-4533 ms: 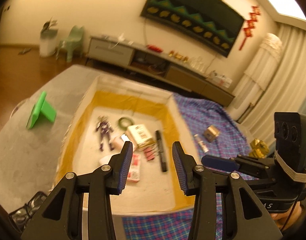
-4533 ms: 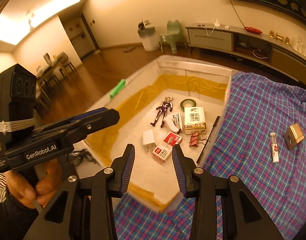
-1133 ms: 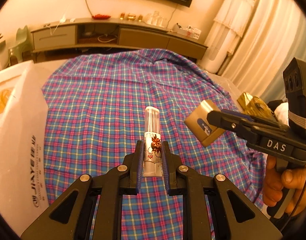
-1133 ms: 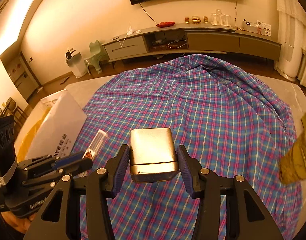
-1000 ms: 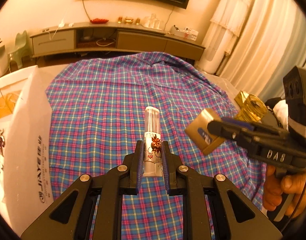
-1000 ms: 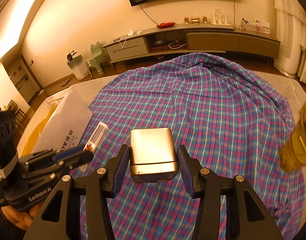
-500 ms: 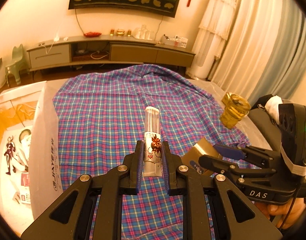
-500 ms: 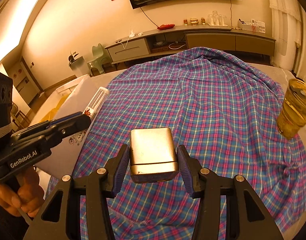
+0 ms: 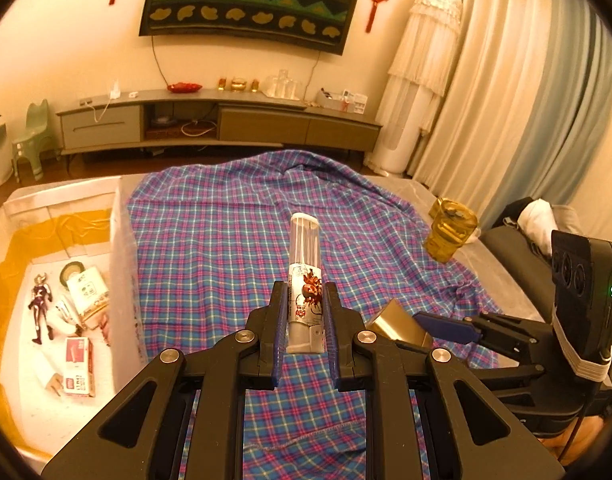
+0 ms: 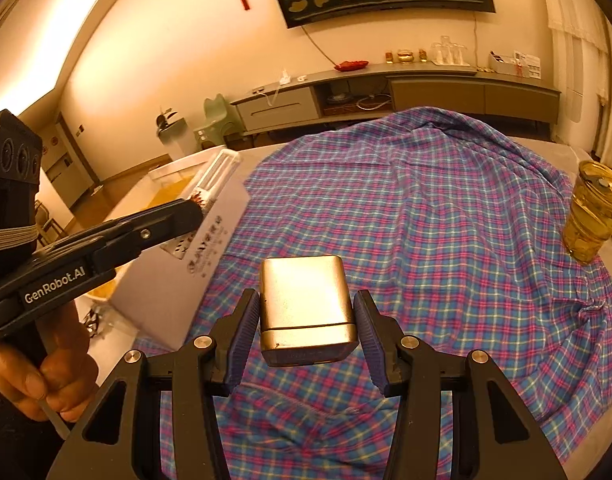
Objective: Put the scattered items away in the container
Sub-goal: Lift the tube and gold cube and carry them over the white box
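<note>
Covering most of the table, a plaid cloth [image 9: 234, 240] spreads blue, pink and yellow, wrinkled at its far side and near its right edge.

Box [image 9: 124, 264]: white walls, yellow lining, sits at the cloth's left edge. Inside lie 1 toy figure [image 9: 41, 308], 1 roll of tape [image 9: 71, 272], 1 cream carton [image 9: 88, 290] and 1 red-and-white pack [image 9: 79, 372], close together.

Jar [image 10: 594, 212]: amber, lidded, upright on the bare table just beside the cloth's right edge.

Left gripper [image 9: 305, 336]: black, blue pads, clenched on the lower part of 1 clear tube [image 9: 304, 264] with a red-and-white label; the tube points forward, lifted above the cloth. In the right wrist view the tube's tip lies in front of the box's near wall.

Right gripper [image 10: 307, 330]: both pads press the sides of 1 small metal case [image 10: 304, 296], gold-toned with rounded corners, held above the cloth, well apart from the box.
</note>
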`<state>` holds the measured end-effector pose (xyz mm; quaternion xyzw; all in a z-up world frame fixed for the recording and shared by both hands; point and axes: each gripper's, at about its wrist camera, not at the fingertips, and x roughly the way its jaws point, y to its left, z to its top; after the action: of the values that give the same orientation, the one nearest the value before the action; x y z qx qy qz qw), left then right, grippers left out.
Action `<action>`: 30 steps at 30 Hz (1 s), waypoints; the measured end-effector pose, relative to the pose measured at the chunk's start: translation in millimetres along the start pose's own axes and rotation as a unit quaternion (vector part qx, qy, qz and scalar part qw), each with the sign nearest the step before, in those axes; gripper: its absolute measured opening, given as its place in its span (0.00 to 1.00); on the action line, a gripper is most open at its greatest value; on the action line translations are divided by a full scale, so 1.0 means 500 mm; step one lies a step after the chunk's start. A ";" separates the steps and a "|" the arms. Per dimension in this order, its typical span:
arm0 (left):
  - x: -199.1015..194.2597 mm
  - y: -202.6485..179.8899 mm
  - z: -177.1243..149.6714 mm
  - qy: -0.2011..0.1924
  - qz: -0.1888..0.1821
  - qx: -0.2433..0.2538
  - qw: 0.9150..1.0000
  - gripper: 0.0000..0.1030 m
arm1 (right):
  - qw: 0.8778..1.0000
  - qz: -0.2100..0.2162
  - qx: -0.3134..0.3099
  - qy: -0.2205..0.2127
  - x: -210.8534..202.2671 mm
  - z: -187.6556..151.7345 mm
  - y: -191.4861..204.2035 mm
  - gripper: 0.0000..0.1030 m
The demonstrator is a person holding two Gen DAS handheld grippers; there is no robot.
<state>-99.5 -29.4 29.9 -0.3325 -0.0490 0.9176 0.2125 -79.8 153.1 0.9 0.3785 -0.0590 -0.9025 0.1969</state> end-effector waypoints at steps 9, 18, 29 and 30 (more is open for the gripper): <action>-0.082 0.041 -0.008 -0.026 -0.009 -0.014 1.000 0.17 | 0.999 0.023 -0.034 -0.013 -0.024 0.012 0.087 0.49; -0.147 0.083 -0.019 -0.049 -0.009 -0.033 0.998 0.17 | 0.997 0.034 -0.061 -0.022 -0.042 0.027 0.149 0.49; -0.185 0.132 -0.033 -0.065 0.000 -0.058 0.996 0.17 | 0.994 0.047 -0.088 -0.036 -0.065 0.061 0.212 0.49; -0.188 0.137 -0.035 -0.066 0.001 -0.061 0.996 0.17 | 0.994 0.049 -0.089 -0.037 -0.067 0.064 0.216 0.49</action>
<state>-48.2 -132.3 56.0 -0.2836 -0.1186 0.9330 0.1871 -47.5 66.4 73.3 0.3227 -0.0040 -0.9068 0.2713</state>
